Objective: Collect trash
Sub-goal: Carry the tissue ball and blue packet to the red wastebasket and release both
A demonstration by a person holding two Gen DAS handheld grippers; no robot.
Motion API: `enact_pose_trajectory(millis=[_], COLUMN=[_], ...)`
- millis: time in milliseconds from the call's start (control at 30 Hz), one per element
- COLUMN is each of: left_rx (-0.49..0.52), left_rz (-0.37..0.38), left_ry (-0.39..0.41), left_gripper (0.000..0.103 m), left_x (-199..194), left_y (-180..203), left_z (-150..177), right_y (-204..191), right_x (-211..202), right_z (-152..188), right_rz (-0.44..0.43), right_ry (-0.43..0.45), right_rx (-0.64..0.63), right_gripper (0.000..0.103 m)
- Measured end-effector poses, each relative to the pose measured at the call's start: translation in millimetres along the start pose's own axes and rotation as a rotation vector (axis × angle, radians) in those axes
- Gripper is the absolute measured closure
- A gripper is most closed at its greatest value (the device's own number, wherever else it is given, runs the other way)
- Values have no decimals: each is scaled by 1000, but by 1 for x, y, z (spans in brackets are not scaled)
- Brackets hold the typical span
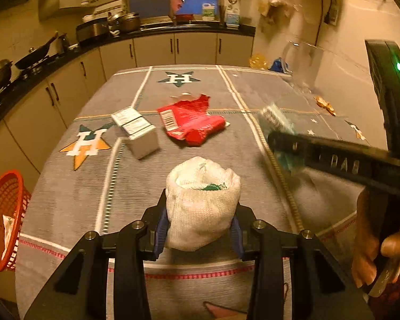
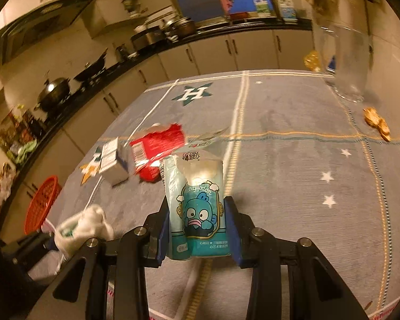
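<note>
White crumpled tissue wad is clamped between the blue pads of my left gripper, jaws closed onto it, wad bulging above the fingers. In the right wrist view the same wad shows at lower left, blurred.

Right gripper has its jaws pressed on a teal cartoon tissue pack, torn top open, standing upright between the pads. From the left wrist view I see that gripper coming in from the right edge with the pack at its tip (blurred), and a hand on its handle.

Still on the grey tablecloth: 1 small white carton lying tilted left of centre, 1 torn red wrapper just beside it toward the middle, not touching as far as I can tell. Orange-brown scraps sit near the right edge of the table, well apart from the rest.

Red mesh basket hangs off the left table edge, below the cloth line, with a pale scrap inside. A clear glass vessel stands at the far right corner.

Open room: far half of the cloth and the right-centre strip are bare; the near strip in front of both grippers is free. Kitchen counter runs along the left and back, apart from the table.
</note>
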State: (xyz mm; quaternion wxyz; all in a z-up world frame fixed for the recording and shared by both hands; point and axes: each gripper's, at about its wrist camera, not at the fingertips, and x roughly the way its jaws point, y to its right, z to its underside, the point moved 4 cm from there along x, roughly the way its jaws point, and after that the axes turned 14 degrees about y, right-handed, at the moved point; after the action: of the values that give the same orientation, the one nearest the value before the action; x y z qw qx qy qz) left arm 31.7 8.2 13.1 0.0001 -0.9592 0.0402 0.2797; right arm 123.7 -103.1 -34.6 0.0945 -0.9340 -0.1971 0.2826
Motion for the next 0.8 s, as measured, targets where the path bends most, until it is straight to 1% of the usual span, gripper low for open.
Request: enact_pose_trajectory(millis=[200, 800], left_rx=[-18, -60], left_rz=[-27, -72], left_ry=[6, 11], left_gripper=[65, 65], left_x=[-6, -10], left_y=[-16, -43], left_z=[1, 2], right_y=[-16, -28], right_x=[1, -1], right_z=[5, 8], right_rz=[-41, -81], right_ry=[1, 5], right_rx=[-68, -104], right_gripper=[62, 62])
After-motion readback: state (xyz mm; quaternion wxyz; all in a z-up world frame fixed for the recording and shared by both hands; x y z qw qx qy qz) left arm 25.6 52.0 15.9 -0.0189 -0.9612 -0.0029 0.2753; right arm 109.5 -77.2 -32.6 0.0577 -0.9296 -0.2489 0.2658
